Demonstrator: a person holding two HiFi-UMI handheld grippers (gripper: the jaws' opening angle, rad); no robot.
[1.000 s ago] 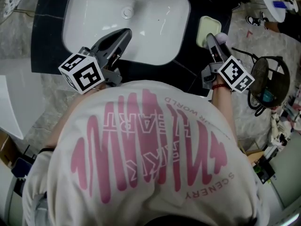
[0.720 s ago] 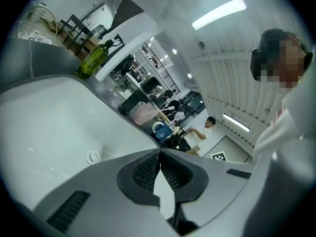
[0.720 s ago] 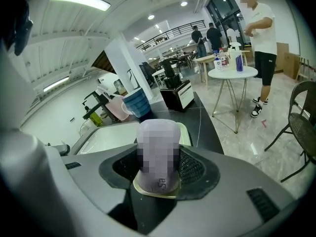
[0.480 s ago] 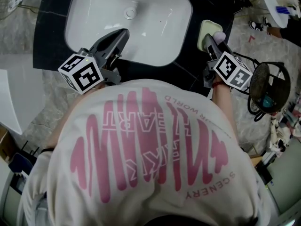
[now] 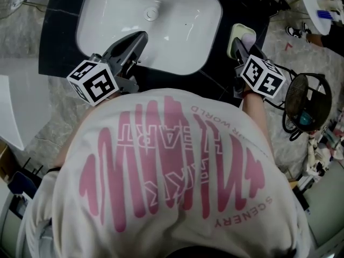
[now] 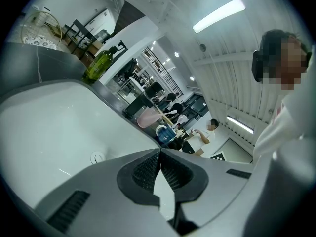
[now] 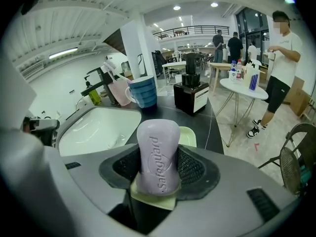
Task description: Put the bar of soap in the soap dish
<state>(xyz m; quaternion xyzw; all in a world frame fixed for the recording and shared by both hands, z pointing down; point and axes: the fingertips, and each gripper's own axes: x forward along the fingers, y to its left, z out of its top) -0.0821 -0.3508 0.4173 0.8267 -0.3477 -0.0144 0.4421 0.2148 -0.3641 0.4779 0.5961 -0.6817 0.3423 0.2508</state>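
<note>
A pale lilac bar of soap (image 7: 158,154) stands on end between the jaws of my right gripper (image 7: 159,168), which is shut on it. Just beyond it, the pale green soap dish (image 7: 188,136) lies on the black counter. In the head view the right gripper (image 5: 245,46) hovers over the soap dish (image 5: 235,32), right of the sink, with the soap (image 5: 248,38) at its tip. My left gripper (image 5: 135,42) is shut and empty over the near rim of the white sink (image 5: 177,15). The left gripper view shows the left gripper (image 6: 159,166) with its pads pressed together.
A blue mug (image 7: 144,91), a pink cup (image 7: 118,90) and a black box (image 7: 193,97) stand behind the dish on the black counter (image 7: 207,122). A green bottle (image 6: 100,63) sits behind the sink. A round table (image 7: 245,90), a fan (image 5: 301,98) and people stand to the right.
My right gripper has moved forward with the soap, further over the soap dish. The left gripper has stayed over the sink rim.
</note>
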